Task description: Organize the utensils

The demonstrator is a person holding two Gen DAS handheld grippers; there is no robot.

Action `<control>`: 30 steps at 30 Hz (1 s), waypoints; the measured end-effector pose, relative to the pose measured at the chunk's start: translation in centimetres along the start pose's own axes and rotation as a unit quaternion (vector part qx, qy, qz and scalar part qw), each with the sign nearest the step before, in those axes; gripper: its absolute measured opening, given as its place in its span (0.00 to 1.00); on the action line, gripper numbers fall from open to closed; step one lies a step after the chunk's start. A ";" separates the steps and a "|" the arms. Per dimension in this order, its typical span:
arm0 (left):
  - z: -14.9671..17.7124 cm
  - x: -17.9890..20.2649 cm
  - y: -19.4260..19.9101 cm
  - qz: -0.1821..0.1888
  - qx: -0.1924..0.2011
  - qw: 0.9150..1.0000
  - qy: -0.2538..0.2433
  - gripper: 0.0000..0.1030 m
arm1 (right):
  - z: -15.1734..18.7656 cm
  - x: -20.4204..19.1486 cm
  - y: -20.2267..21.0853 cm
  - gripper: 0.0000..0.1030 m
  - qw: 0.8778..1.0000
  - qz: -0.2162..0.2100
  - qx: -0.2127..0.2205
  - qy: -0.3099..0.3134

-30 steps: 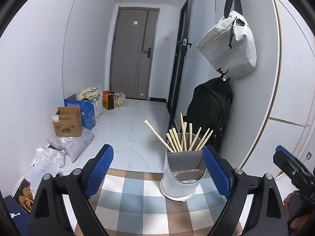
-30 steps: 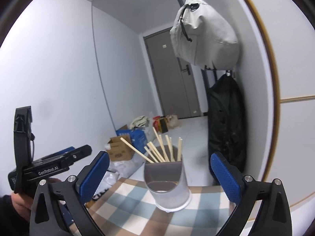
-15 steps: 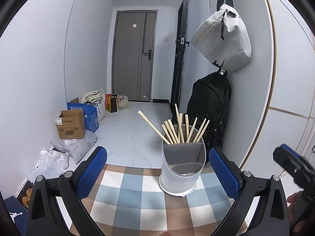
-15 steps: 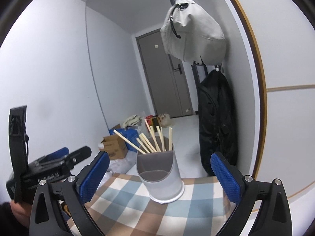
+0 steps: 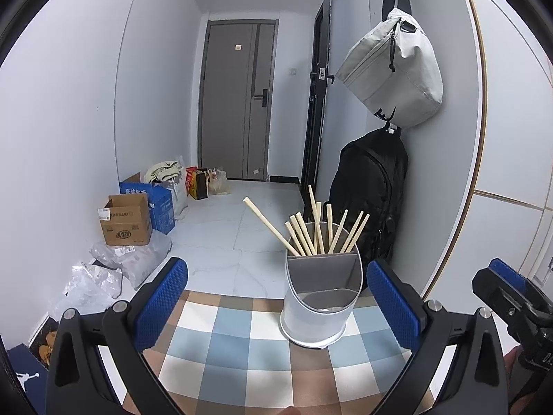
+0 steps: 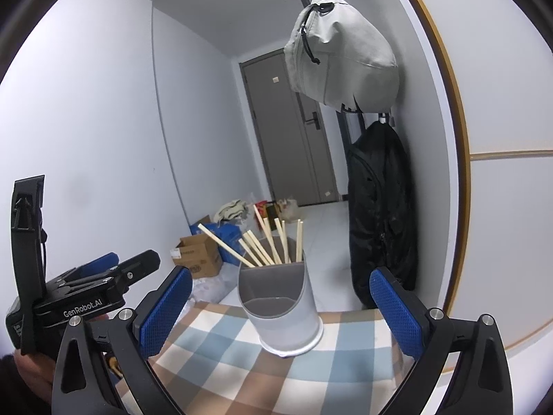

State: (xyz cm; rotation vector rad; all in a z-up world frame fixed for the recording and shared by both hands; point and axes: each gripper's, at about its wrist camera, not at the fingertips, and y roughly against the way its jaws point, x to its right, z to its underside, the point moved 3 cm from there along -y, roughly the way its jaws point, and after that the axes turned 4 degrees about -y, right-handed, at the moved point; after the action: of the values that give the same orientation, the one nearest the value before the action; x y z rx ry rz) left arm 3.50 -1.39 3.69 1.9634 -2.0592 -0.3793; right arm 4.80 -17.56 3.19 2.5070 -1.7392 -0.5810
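Left gripper (image 5: pixel 276 307) jaws spread wide, nothing between the pads; blue fingertips (image 5: pixel 162 297) hover over the checkered tablecloth (image 5: pixel 221 342). Right gripper (image 6: pixel 280 306) also wide apart, empty. White utensil holder (image 5: pixel 319 306) stands upright on the cloth near the far table edge, ahead of both grippers and touching neither. Wooden chopsticks (image 5: pixel 311 231) stand bunched in its rear compartment, one leaning far left; front compartment looks empty. Grey bag (image 5: pixel 394 69) and black backpack (image 5: pixel 373 186) hang on the right wall. Cardboard box (image 5: pixel 126 223) on the floor.
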 end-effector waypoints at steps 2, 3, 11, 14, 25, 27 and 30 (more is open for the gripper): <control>0.0 -0.1 0.0 0.002 -0.002 1.000 0.003 0.98 | 0.0 0.0 0.0 1.00 1.000 -0.002 0.000 -0.001; 0.0 -0.2 0.0 0.002 -0.002 1.000 0.005 0.98 | 0.0 0.0 0.0 1.00 1.000 -0.002 0.000 -0.001; 0.1 0.2 0.1 -0.002 0.005 1.000 0.000 0.98 | 0.1 0.0 0.2 1.00 1.000 0.002 -0.003 0.000; 0.2 0.3 0.2 -0.003 0.004 1.000 -0.001 0.98 | 0.1 0.1 0.3 1.00 1.000 0.002 -0.003 0.000; 0.2 -0.1 0.1 -0.009 0.000 1.000 0.012 0.98 | 0.2 0.1 0.1 1.00 1.000 0.007 -0.007 0.001; 0.2 0.0 0.2 -0.008 0.002 1.000 0.011 0.98 | 0.2 0.2 0.1 1.00 1.000 0.007 -0.009 0.000; 0.2 0.2 0.4 -0.006 0.005 1.000 0.007 0.98 | 0.2 0.2 0.0 1.00 1.000 0.007 -0.008 0.000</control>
State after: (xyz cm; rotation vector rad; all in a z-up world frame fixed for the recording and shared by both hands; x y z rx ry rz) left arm 3.07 -1.59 3.65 1.9798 -2.0455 -0.3571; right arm 4.75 -17.69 2.99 2.4822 -1.7441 -0.5911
